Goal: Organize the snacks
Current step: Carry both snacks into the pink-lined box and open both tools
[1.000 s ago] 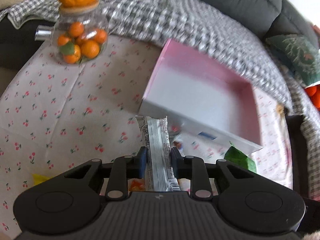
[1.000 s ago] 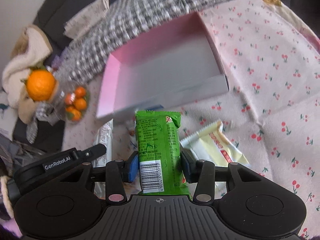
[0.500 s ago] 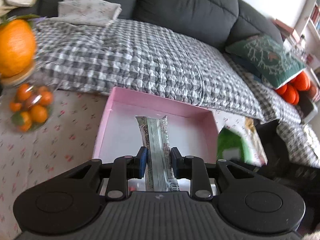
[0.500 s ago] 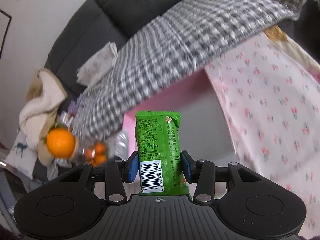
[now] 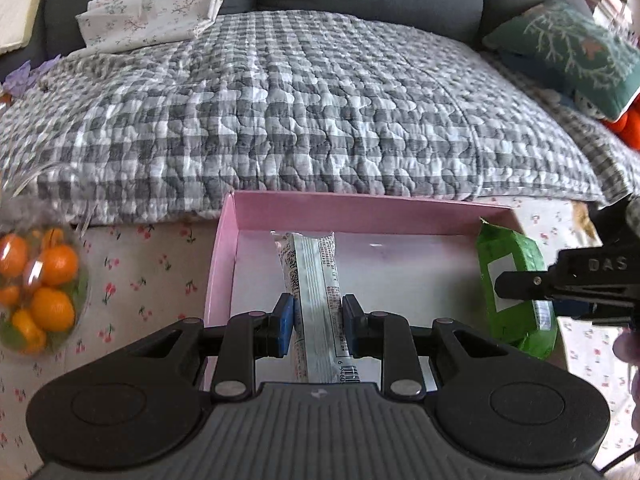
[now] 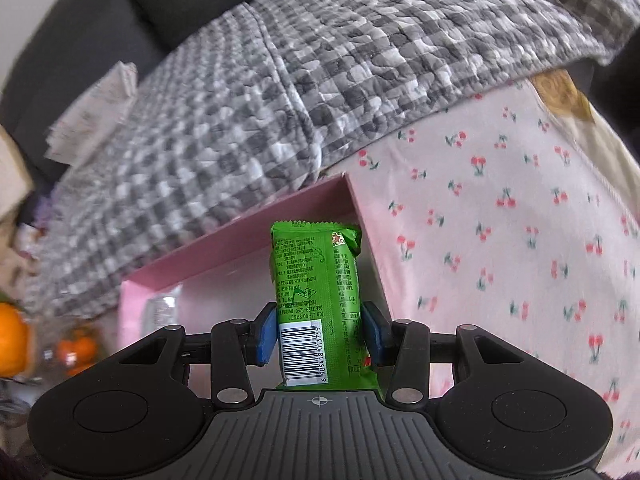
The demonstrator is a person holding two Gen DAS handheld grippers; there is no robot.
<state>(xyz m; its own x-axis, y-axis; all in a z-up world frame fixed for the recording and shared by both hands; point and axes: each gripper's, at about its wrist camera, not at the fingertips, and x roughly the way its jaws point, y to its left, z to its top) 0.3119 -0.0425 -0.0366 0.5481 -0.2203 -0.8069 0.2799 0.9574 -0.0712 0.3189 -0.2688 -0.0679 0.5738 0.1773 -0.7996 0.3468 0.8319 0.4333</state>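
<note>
A pink box [image 5: 360,210] with a pale floor lies open on the cherry-print cloth, its far wall toward the sofa. My left gripper [image 5: 318,326] is shut on a slim silver-white snack bar [image 5: 316,284], held over the box's left half. My right gripper [image 6: 319,334] is shut on a green snack packet [image 6: 316,280] with a barcode, held over the box's right end [image 6: 352,196]. In the left wrist view the green packet [image 5: 516,280] and the right gripper's black finger [image 5: 524,280] show at the box's right side. The silver bar [image 6: 160,308] shows blurred at the box's left.
A clear jar of small oranges [image 5: 40,292] stands left of the box on the cherry-print tablecloth [image 6: 500,220]. Behind is a sofa with a grey checked quilt [image 5: 300,100], folded cloth [image 5: 148,12] and a green cushion [image 5: 568,48]. A hand [image 5: 628,352] shows at the right edge.
Both grippers have moved forward from in front of the box to over its inside, each still holding its snack. The loose snacks on the cloth have dropped out of view.
</note>
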